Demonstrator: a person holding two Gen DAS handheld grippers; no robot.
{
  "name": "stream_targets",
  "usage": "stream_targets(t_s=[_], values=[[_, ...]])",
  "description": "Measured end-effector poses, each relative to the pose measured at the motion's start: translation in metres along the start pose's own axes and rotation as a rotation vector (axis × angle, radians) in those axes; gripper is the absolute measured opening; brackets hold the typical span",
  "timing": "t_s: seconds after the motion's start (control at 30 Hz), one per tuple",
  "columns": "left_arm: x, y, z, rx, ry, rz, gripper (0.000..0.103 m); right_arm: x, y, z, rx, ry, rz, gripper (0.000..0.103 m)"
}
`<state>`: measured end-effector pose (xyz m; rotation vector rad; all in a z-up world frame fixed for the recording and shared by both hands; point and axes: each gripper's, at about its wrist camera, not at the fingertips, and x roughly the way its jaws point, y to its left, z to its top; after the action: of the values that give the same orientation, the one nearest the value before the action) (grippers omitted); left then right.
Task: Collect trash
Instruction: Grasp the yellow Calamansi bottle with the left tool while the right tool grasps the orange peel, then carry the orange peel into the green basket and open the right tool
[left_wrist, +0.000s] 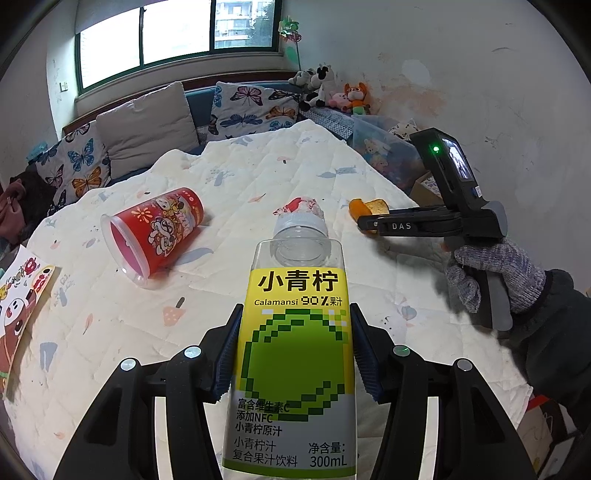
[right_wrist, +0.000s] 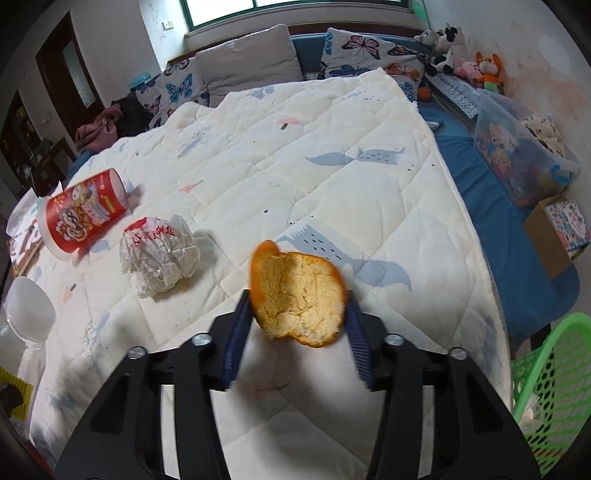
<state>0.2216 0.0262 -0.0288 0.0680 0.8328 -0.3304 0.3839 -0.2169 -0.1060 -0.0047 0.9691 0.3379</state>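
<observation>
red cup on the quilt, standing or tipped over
Tipped over: the red cup lies on its side on the quilt, its open mouth facing the camera.

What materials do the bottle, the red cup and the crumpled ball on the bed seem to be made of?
Bottle: clear, glossy plastic, seen at its see-through neck; the printed label looks like film.
Red cup: probably thin plastic, given its translucent rim and shiny printed wall.
Crumpled ball: paper, matte white with sharp creases and red print.

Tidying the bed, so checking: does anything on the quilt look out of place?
Yes. A red cup lies tipped on its side on the quilt, and a crumpled paper wrapper sits beside it.
</observation>
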Motion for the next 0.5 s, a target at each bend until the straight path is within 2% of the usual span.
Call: stream_targets(t_s=[0.23,0.5], values=[[-0.002,-0.021,0.002,0.031,-0.007,-0.026,0.053,-0.031,-0.012,-0.017,0.017,-0.020,0.008,0.042],[-0.003,-0.056,0.009,0.061,-0.013,-0.081,0.053,-0.084,-0.041,-0.055,0.061,-0.051,0.021,0.040]])
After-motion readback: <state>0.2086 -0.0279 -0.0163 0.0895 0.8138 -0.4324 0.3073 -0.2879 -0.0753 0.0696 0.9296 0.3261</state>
